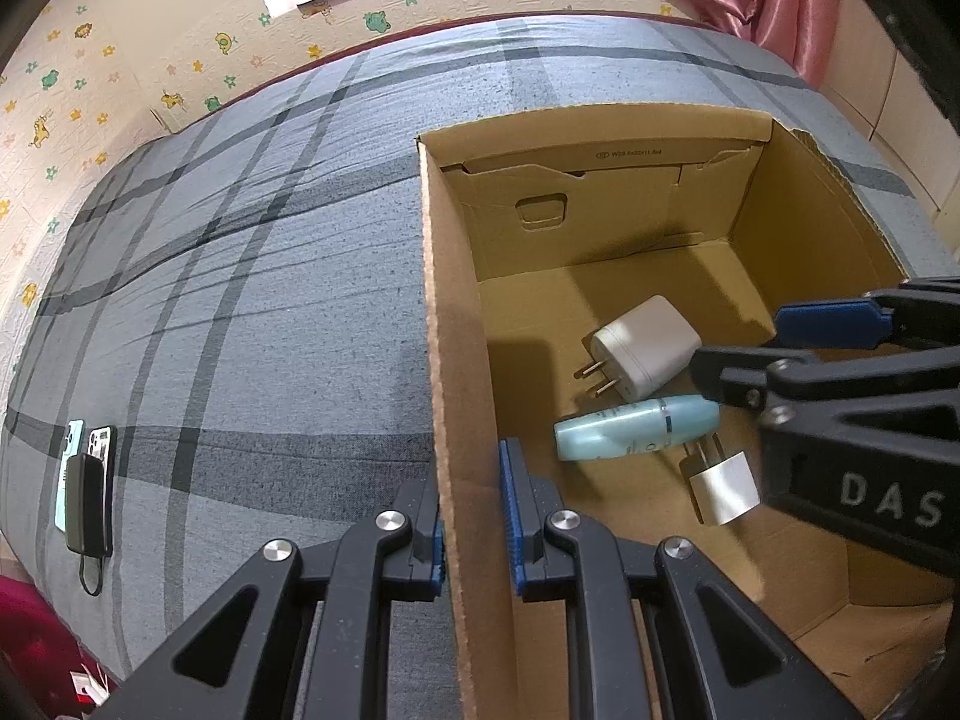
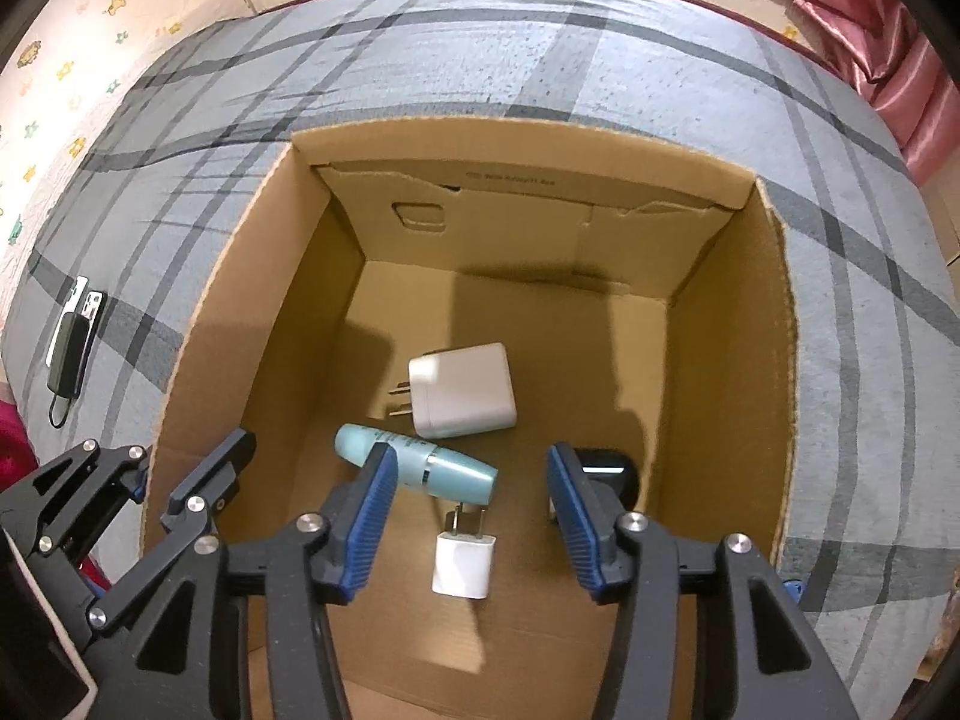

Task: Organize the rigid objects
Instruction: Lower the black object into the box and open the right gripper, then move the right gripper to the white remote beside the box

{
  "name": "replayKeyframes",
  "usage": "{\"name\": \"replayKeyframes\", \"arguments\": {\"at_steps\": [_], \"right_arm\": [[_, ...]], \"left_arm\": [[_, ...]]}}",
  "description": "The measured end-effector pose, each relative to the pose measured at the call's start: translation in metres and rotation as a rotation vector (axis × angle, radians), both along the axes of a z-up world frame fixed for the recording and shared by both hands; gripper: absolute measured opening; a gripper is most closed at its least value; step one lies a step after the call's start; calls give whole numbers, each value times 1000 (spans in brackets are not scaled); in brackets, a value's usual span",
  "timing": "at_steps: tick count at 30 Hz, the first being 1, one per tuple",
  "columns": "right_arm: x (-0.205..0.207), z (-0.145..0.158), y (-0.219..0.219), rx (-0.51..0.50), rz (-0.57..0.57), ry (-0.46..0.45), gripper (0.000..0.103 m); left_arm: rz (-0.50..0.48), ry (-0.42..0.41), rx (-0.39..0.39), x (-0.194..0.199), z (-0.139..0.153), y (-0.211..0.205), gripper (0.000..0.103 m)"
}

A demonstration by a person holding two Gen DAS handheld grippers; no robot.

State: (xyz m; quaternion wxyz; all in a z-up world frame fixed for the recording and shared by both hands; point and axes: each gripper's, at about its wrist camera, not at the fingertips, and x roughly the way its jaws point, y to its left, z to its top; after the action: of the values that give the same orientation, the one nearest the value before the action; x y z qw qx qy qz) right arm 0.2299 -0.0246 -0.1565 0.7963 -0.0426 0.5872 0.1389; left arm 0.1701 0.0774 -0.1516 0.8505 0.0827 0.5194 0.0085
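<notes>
The left gripper clamps the box wall; the right gripper hangs open and empty over the small charger. Next: fetch another item.

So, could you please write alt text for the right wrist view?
The open right gripper hovers inside a brown cardboard box over a small white plug adapter, a teal tube and a large white charger. The left gripper clamps the box's left wall.
</notes>
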Motion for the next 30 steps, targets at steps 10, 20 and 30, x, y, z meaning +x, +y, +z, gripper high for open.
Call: {"name": "replayKeyframes", "arguments": {"at_steps": [10,20,30], "right_arm": [[-6,23,-9,3,-13,-42,71],[-11,50,-34,-42,-42,-123,99],[-20,75,-85,-54,-93,-163,103]], "left_arm": [[-2,2,9,1,-2,0,16],[-1,1,13,0,0,-2,16],[-1,1,18,0,1,-4,16]]}}
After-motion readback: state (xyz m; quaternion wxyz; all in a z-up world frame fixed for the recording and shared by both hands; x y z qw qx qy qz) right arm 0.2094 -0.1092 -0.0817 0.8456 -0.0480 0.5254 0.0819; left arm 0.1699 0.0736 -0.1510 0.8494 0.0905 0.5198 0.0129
